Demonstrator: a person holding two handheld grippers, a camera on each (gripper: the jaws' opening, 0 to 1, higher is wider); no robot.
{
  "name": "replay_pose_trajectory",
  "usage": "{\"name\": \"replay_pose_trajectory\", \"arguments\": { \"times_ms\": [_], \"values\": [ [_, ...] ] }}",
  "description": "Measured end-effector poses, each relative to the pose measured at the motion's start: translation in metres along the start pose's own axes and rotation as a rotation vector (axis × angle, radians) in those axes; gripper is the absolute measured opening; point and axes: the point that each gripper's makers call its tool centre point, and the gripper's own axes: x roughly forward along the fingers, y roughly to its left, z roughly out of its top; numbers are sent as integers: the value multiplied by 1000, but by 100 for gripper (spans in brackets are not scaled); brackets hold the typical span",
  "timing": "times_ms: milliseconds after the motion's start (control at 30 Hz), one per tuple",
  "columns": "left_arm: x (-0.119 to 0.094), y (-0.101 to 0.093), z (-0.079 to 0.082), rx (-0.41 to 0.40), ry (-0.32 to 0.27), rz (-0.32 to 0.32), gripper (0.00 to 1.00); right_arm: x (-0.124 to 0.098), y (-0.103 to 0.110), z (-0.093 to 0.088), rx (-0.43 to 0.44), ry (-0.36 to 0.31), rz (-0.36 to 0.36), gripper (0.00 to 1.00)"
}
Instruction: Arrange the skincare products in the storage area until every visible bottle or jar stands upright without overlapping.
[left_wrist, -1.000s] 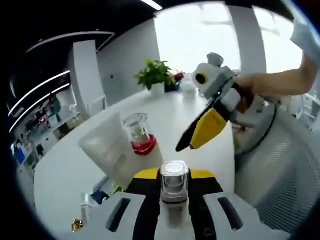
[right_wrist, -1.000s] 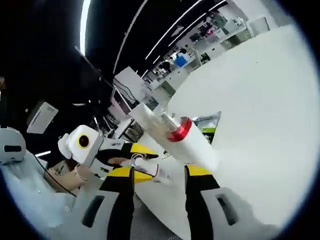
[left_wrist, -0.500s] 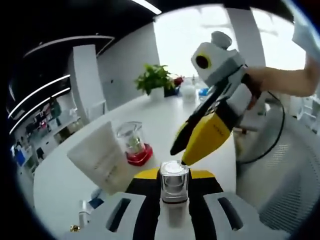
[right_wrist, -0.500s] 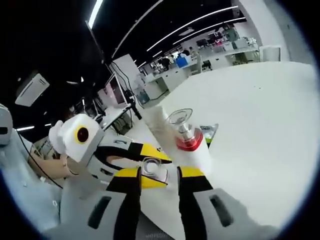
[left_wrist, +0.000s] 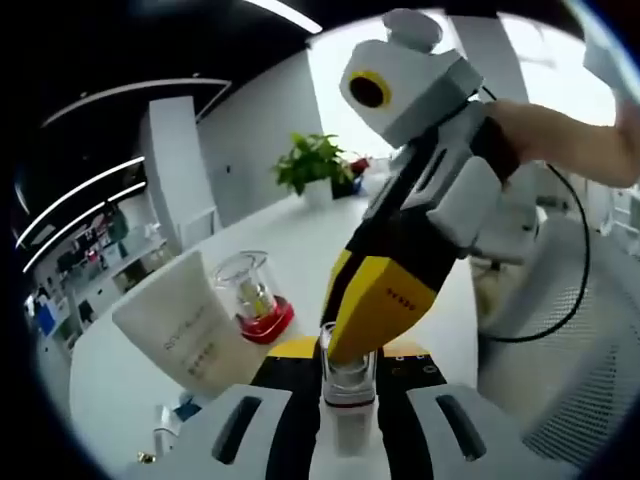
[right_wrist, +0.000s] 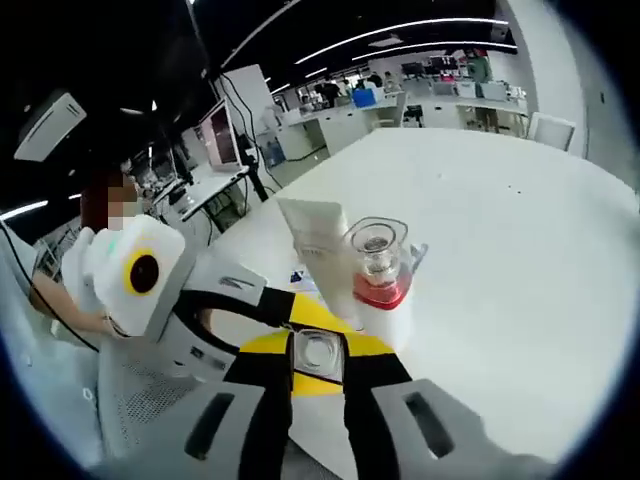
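Since a second ago your right gripper (left_wrist: 350, 340) has swung in from out by the plant and now its yellow tips sit right over the cap of the small clear bottle (left_wrist: 348, 395) that your left gripper (left_wrist: 347, 420) is clenched around. That bottle stands upright between the left jaws, with a silvery band near its top and a clear body; I can't make out any liquid in it. In the right gripper view you're looking straight down on its square cap (right_wrist: 318, 352), which sits between the right gripper's (right_wrist: 318, 385) jaws, one on each side and close in, but I can't tell if they're actually squeezing it or just bracketing it. Behind it on the white table (right_wrist: 500, 240) there's a white tube (left_wrist: 185, 330) leaning over at a tilt, and just beside it a clear glass jar (left_wrist: 250, 295) on a red base, upright, with a small yellowish thing inside that's too blurry to name. Further back on the table is a potted plant (left_wrist: 315, 165). Your hand (left_wrist: 560, 135) is wrapped on the right gripper's handle at the upper right of the left gripper view.
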Motion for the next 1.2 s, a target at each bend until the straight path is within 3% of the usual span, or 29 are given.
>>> {"name": "replay_pose_trajectory", "arguments": {
  "times_ms": [167,200,233,333,500,767,867,1000,1067,1200],
  "values": [
    [-1,3,-1,76,4,40,16,5,0,-10,-24,98,24,21],
    [-2,4,-2,128,24,45,16,8,-3,-10,-7,90,9,23],
    [-1,5,-2,137,21,61,16,8,-6,-13,-31,102,11,24],
    [-1,4,0,136,21,67,16,10,-4,-13,4,88,30,20],
    [-2,3,-3,223,45,80,16,13,-10,-16,22,108,28,18],
    [-2,0,-2,218,41,59,17,5,-11,-16,55,128,9,16],
    [-1,1,-12,243,96,54,18,-2,-10,-14,53,141,-11,16],
    [-1,2,-16,245,115,52,19,-9,-8,-12,61,152,-10,16],
    [0,3,-26,263,166,47,19,-10,-7,-11,62,157,-12,16],
    [0,5,-31,252,178,45,19,-11,-8,-9,59,164,-16,16]
  ]
}}
